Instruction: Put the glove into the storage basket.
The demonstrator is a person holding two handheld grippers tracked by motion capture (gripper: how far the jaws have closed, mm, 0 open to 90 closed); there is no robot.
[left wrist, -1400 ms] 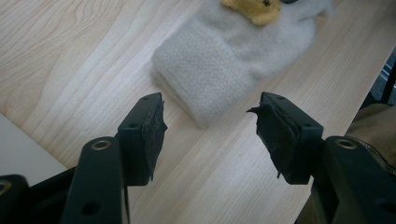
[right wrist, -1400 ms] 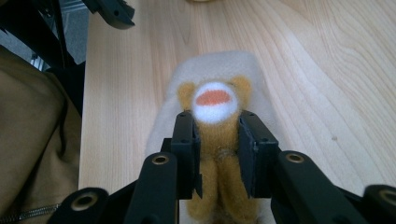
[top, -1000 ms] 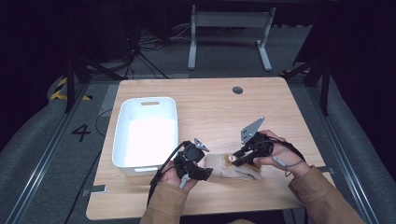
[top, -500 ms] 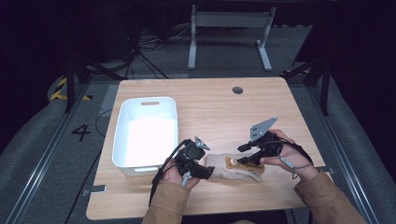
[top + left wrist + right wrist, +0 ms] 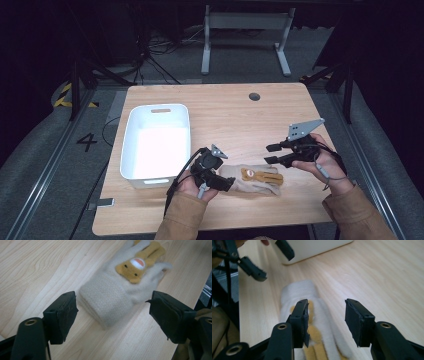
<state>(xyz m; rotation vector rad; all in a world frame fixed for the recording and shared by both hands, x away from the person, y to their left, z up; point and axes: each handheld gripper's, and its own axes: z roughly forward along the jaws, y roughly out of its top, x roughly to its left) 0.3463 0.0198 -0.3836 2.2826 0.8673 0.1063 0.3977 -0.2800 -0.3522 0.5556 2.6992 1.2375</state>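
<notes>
A beige fleece glove (image 5: 252,180) with an orange animal face lies flat on the wooden table (image 5: 235,120), cuff to the left and fingers to the right. My left gripper (image 5: 222,172) is open at the cuff end. In the left gripper view the jaws of this gripper (image 5: 113,306) stand wide apart on either side of the glove's cuff (image 5: 110,296) without touching it. My right gripper (image 5: 270,154) is open, just beyond the fingers. In the right gripper view this gripper (image 5: 327,312) hangs over the glove (image 5: 298,291) with nothing held.
A white plastic bin (image 5: 157,107) stands left of the glove, its wall close to my left hand; a corner of the bin (image 5: 317,247) appears in the right gripper view. A round cable hole (image 5: 254,96) sits at the table's back. The front edge is near both forearms.
My right hand has drawn back to the right, away from the glove, which now lies spread flat. The left gripper has hardly moved.
</notes>
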